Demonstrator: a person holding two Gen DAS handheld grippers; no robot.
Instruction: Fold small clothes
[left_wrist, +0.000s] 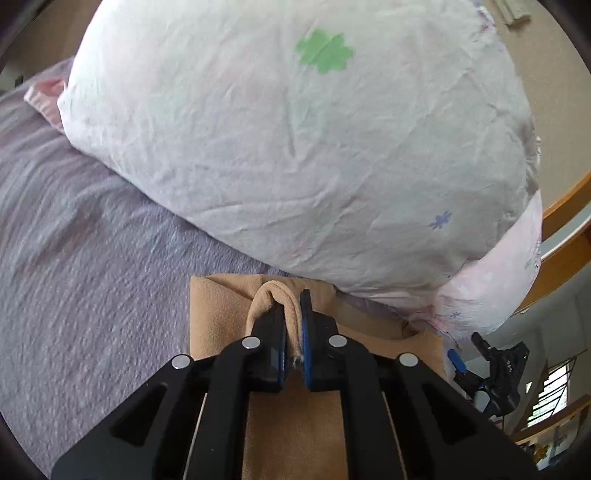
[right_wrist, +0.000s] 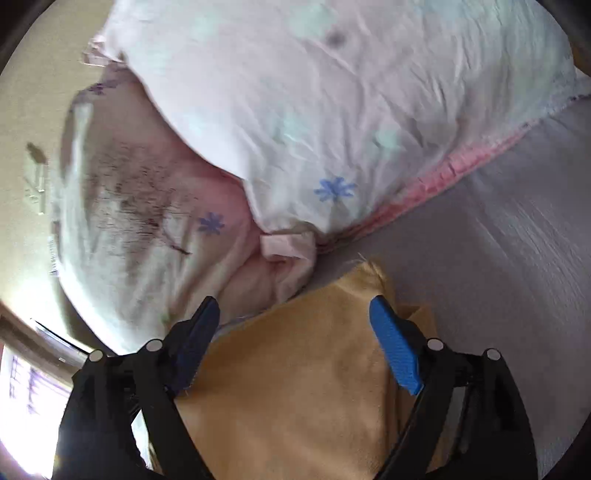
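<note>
A small tan garment (left_wrist: 221, 317) lies on a purple bedspread (left_wrist: 92, 277), right below a big white pillow. My left gripper (left_wrist: 291, 306) is shut on a raised fold of the tan cloth at its far edge. In the right wrist view the same tan garment (right_wrist: 295, 369) lies under my right gripper (right_wrist: 295, 310), which is open with its jaws wide apart above the cloth, holding nothing. The right gripper also shows at the right edge of the left wrist view (left_wrist: 476, 354).
A large white pillow with flower prints (left_wrist: 295, 129) lies just beyond the garment, over a pink pillow (right_wrist: 147, 206). The purple bedspread (right_wrist: 517, 240) spreads to the side. A wooden bed frame (left_wrist: 565, 206) and a window are at the edge.
</note>
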